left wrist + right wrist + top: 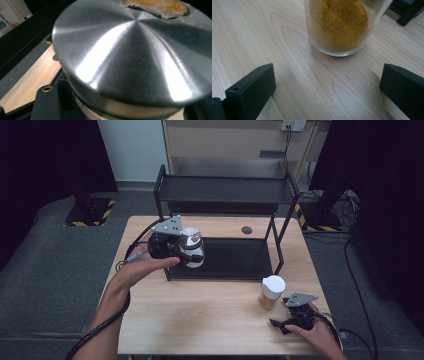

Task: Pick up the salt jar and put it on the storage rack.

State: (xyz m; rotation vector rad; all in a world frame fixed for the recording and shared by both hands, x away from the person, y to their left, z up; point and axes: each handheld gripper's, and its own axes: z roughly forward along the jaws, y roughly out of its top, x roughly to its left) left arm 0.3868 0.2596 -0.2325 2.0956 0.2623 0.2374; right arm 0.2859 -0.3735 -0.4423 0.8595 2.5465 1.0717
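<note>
My left gripper point(192, 254) is shut on a jar with a brushed steel lid point(191, 239), held above the table at the left front corner of the black rack's lower shelf point(235, 262). In the left gripper view the steel lid point(130, 55) looms close, with one black finger point(47, 100) beside the jar. A glass jar of yellow powder with a white lid point(271, 291) stands on the table at the right. My right gripper point(280, 322) rests just in front of it, open. In the right gripper view that jar point(339, 22) stands beyond the spread fingers point(252, 90), untouched.
The black two-tier rack point(225, 190) fills the back half of the wooden table point(200, 320). A small dark disc point(246, 229) lies on the table behind the lower shelf. A cable trails from the left gripper along the forearm.
</note>
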